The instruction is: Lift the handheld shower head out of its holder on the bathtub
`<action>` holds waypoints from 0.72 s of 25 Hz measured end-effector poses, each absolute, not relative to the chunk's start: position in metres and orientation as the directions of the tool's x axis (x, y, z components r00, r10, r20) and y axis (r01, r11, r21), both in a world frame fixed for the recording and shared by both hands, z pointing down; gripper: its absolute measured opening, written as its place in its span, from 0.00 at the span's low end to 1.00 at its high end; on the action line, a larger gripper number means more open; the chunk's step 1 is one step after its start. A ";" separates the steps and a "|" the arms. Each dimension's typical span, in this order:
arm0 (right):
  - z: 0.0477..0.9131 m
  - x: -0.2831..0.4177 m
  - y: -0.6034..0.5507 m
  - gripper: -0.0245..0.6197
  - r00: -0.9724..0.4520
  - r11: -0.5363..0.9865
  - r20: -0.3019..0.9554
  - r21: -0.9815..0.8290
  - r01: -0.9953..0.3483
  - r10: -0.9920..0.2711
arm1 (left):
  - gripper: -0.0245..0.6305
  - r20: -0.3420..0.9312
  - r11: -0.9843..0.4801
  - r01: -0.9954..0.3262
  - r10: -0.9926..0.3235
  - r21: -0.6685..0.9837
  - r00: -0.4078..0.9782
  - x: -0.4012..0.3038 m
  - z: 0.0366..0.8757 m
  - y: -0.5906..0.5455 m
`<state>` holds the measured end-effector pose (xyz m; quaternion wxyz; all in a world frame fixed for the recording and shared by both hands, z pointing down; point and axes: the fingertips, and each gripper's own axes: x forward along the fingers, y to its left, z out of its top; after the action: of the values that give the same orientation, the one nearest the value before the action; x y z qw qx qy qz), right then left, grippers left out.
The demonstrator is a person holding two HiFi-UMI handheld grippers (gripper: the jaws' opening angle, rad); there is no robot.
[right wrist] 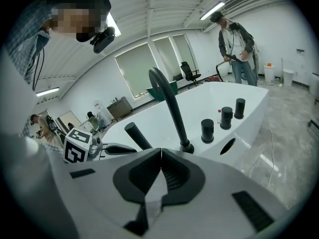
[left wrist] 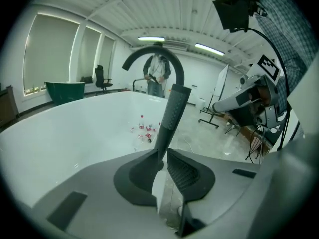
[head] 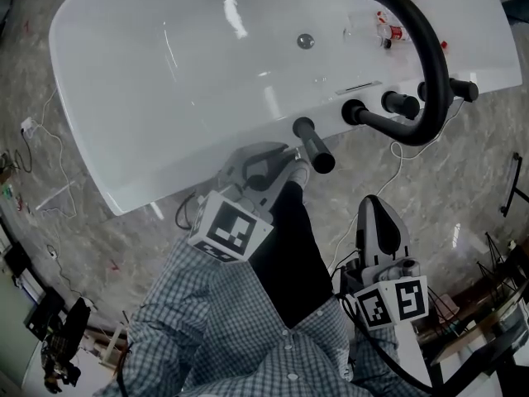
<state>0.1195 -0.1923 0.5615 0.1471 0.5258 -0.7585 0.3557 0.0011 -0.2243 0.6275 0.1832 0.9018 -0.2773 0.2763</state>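
Glossy, smooth white bathtub (head: 165, 98); matt black shower head handle (head: 314, 145) with a fine rough grain; matt black curved spout (head: 430, 48). The floor (head: 107, 251) looks like polished grey marbled stone, the shirt (head: 215, 329) is checked cloth, the left tongs (left wrist: 163, 159) smooth grey plastic with ribbed dark pads (left wrist: 185, 173)

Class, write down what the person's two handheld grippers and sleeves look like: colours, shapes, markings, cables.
The left claw and right claw are pale grey moulded plastic shells with dark ribbed pads. Each carries a white cube printed with black square markers. Thin black cables loop beside the right one. The sleeves are blue-and-white checked shirt fabric.
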 end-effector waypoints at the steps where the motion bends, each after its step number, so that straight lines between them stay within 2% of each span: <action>1: 0.565 0.121 -0.191 0.06 -0.403 0.187 0.600 -0.389 -0.902 -0.691 | 0.10 0.608 -0.781 -0.600 -0.393 0.175 0.689 0.002 0.632 -0.224; 10: 0.584 0.134 -0.182 0.06 -0.419 0.183 0.610 -0.412 -0.893 -0.672 | 0.18 0.649 -0.801 -0.588 -0.388 0.114 0.654 0.019 0.664 -0.228; 18: 0.603 0.154 -0.170 0.06 -0.375 0.098 0.629 -0.429 -0.898 -0.681 | 0.21 0.677 -0.794 -0.604 -0.409 0.066 0.612 0.032 0.690 -0.247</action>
<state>0.1540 -0.1703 0.6034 0.1370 0.5421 -0.7282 0.3964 0.0315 -0.2468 0.6896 0.1456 0.8859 -0.2860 0.3350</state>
